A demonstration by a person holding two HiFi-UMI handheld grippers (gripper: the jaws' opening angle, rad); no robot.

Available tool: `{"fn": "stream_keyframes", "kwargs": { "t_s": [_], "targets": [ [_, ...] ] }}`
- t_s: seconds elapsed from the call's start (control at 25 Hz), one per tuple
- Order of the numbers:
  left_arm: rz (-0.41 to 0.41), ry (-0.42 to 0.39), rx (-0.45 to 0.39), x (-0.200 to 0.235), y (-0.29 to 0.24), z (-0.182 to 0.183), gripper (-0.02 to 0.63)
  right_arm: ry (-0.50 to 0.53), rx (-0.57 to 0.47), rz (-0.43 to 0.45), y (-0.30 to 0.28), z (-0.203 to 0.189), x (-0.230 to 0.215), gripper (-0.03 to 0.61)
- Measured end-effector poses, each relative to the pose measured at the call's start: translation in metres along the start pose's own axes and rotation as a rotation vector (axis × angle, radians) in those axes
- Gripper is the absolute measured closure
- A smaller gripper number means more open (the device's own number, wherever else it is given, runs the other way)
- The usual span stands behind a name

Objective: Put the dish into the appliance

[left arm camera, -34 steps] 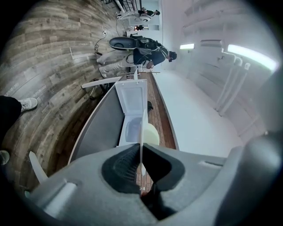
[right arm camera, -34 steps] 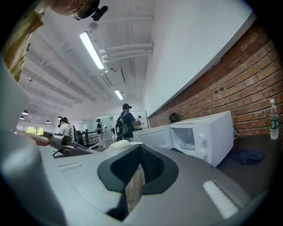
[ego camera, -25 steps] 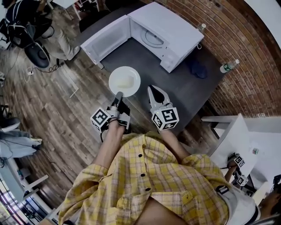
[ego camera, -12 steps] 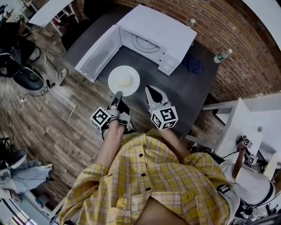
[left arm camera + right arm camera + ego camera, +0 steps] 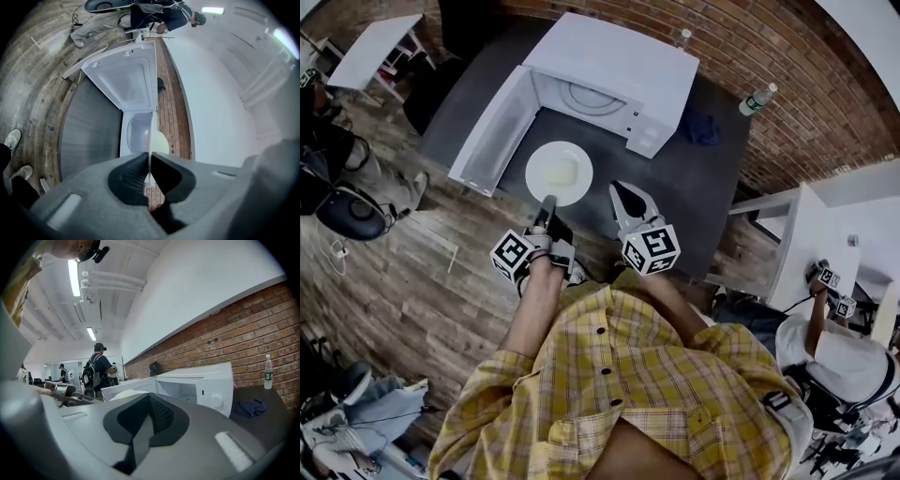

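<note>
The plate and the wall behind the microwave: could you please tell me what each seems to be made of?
Plate: likely glazed ceramic, possibly melamine; white, smooth, thin-edged.
Wall: red brick, matt, pale mortar lines between courses.

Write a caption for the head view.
Left gripper holds a white plate by its rim near the open microwave.

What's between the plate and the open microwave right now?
Nothing: head view shows only bare dark tabletop between the plate and the microwave.
</note>
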State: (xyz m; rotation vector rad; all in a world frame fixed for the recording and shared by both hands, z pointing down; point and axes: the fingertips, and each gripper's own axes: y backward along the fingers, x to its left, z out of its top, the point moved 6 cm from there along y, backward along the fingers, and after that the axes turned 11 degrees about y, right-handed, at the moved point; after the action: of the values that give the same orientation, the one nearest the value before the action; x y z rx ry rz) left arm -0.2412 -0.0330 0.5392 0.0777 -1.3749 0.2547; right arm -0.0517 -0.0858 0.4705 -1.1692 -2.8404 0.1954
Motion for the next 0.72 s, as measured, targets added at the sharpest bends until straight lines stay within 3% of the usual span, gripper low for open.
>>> {"fn": "stream_keyframes", "kwargs": {
  "t_s": [0.24, 0.4, 0.72],
  "targets": [
    [0.021, -0.005, 0.02, 0.005, -0.018, 0.009, 0.601, -0.024, 0.006, -0.054, -0.011, -0.005, -0.022, 0.577],
    [-0.004, 0.007, 0.035, 0.0, -0.039, 0.012, 0.601, -0.022, 0.002, -0.063, -0.021, -0.009, -0.031, 0.577],
    [0.047, -0.036, 0.059, 0.009, -0.077, 0.022, 0.601, -0.033, 0.014, -0.058, -0.039, -0.019, -0.046, 0.577]
  ]
}}
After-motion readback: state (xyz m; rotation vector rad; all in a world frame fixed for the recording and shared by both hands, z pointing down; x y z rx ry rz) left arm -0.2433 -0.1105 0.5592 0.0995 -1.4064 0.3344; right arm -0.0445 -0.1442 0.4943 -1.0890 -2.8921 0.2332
